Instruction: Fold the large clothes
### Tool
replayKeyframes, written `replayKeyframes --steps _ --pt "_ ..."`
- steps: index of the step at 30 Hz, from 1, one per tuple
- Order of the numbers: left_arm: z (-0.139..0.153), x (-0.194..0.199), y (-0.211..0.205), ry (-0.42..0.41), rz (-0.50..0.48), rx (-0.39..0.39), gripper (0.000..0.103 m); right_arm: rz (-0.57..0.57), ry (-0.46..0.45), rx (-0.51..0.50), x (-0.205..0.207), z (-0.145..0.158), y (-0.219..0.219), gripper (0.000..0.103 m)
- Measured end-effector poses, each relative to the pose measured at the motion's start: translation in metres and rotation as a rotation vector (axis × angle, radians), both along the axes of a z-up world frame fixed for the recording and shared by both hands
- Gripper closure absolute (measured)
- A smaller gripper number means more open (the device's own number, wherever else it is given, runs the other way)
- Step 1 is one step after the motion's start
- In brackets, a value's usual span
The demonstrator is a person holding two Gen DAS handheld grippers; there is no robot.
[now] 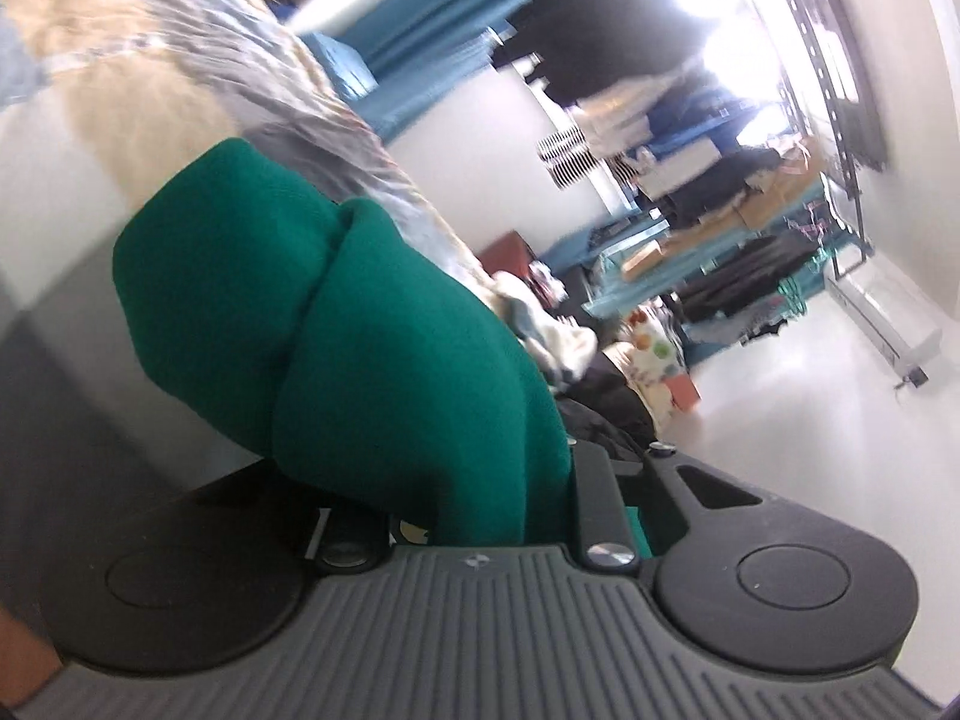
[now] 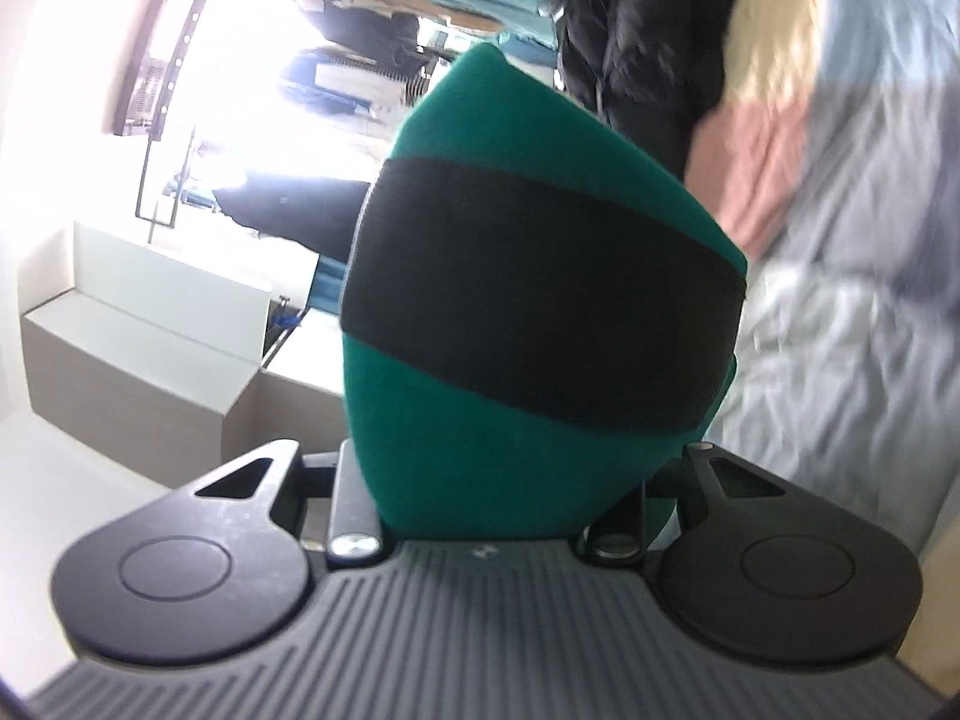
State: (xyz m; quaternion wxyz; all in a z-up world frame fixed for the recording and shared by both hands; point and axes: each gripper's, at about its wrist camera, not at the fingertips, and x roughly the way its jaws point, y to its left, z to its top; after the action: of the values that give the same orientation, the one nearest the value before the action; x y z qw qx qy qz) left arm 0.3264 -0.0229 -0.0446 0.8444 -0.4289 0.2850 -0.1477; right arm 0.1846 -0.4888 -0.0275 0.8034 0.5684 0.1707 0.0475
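A thick green garment (image 1: 336, 312) bulges in bunched folds out of my left gripper (image 1: 480, 480), which is shut on it; the cloth hides the fingertips. In the right wrist view the same green garment (image 2: 480, 462), crossed by a wide black band (image 2: 540, 300), fills the space between the fingers of my right gripper (image 2: 492, 480), which is shut on it too. Both views are tilted and blurred, with the cloth held up off the bed.
A bed with a patchwork quilt (image 1: 198, 60) in beige, grey and blue lies behind the garment, also seen as quilt (image 2: 840, 300). A black jacket (image 2: 648, 36) lies on it. Shelves of clothes (image 1: 690, 180) line the far wall. White floor (image 1: 810, 420) and pale boxes (image 2: 138, 348) lie beside the bed.
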Motion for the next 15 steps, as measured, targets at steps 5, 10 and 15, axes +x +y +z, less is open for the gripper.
replayKeyframes --steps 5,10,15 --pt "0.048 0.065 -0.075 -0.014 -0.087 0.052 0.078 -0.047 -0.008 -0.032 0.026 0.039 -0.056 0.062" --pt "0.072 0.142 -0.154 -0.001 -0.157 0.055 0.078 -0.1 -0.005 -0.047 0.069 0.059 -0.119 0.061" --pt "0.07 0.219 -0.228 0.021 -0.204 0.086 0.078 -0.152 0.034 -0.072 0.124 0.056 -0.172 0.061"
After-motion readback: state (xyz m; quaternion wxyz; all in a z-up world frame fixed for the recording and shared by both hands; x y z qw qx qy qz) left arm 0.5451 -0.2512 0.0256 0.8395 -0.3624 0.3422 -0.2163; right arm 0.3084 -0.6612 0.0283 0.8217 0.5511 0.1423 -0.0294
